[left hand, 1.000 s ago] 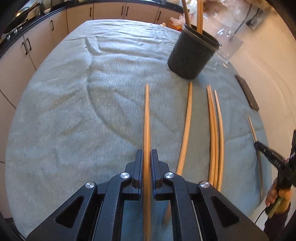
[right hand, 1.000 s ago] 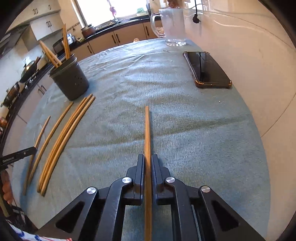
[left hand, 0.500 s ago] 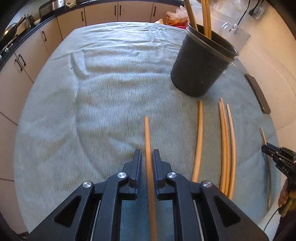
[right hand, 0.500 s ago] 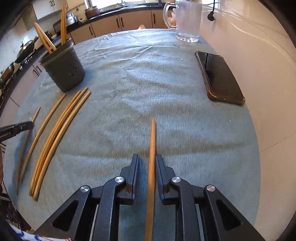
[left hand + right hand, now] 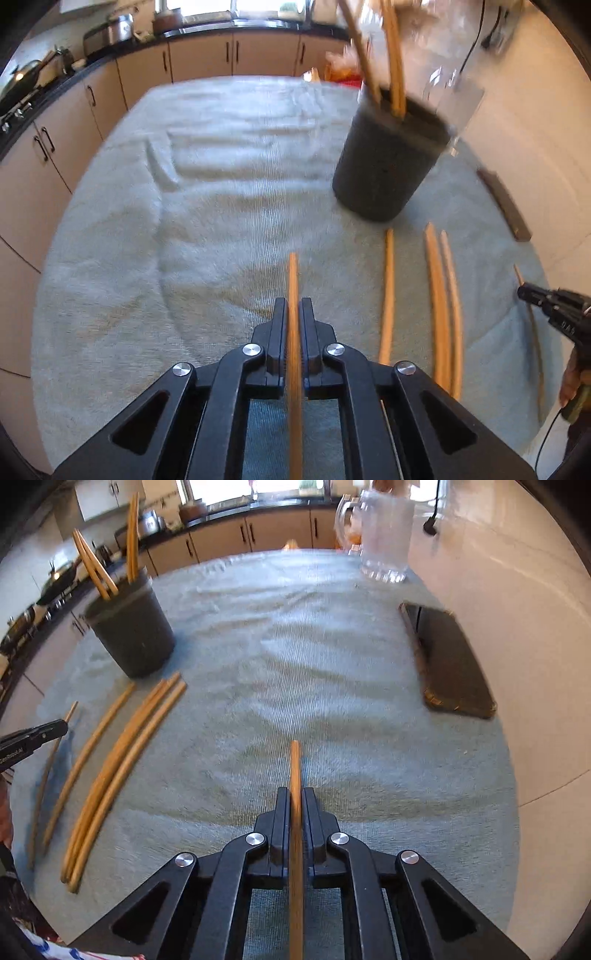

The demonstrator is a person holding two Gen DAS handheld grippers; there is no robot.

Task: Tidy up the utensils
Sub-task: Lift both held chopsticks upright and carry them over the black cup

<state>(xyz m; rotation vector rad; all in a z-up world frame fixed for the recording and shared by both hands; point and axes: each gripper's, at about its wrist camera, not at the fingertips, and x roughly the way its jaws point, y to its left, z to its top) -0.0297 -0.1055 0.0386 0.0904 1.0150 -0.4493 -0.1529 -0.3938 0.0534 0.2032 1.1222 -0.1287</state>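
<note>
Left gripper (image 5: 293, 310) clamped on a wooden chopstick (image 5: 293, 280), long axis straight ahead between the jaws, tip pointing forward and raised over the grey-green table cloth (image 5: 221, 206). Right gripper (image 5: 295, 799) likewise closed on a second chopstick (image 5: 295, 768), also pointing dead ahead along the fingers, toward the far edge of the table. Ahead and right in the left view, a dark round utensil holder (image 5: 388, 162) standing upright on the cloth with several chopsticks leaning inside (blurred, so no sure count). Loose chopsticks (image 5: 439, 302) lying flat near the holder's base, roughly parallel, far ends toward the holder. In the right view, a dark phone (image 5: 450, 661) flat to the right, a clear glass pitcher (image 5: 384, 535) at the far edge.
</note>
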